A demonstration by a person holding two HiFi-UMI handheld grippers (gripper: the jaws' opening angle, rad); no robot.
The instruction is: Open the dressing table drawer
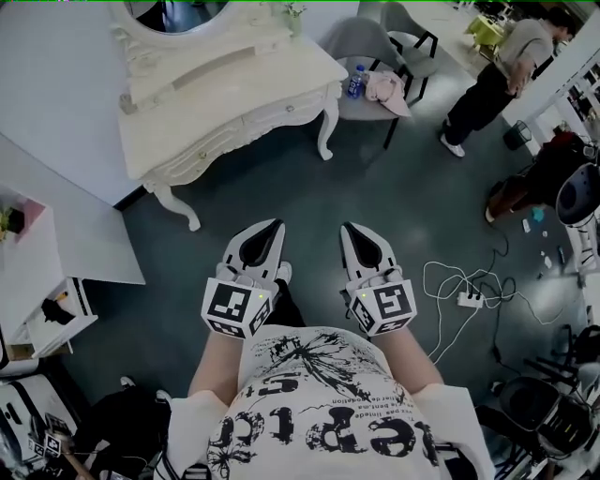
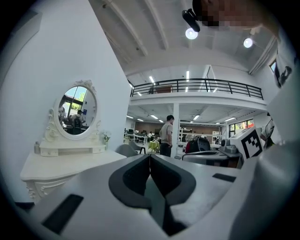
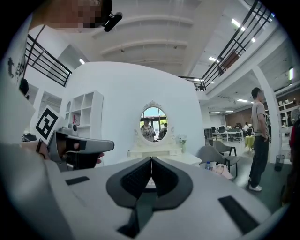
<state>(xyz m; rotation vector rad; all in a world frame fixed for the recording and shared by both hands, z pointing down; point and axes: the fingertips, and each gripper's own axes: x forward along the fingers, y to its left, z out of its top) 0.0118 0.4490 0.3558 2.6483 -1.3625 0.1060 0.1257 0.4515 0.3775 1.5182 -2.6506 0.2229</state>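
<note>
Drawer runs along the desk front, well ahead and leftward; left tool is nearer than right tool, both clamped together on nothing.

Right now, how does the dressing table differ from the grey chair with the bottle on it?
The dressing table is white and ornate with curved legs; the grey chair is plain with straight dark legs. The dressing table carries an oval mirror; the grey chair holds a bottle and a pink cloth. Both stand on the dark floor.
</note>
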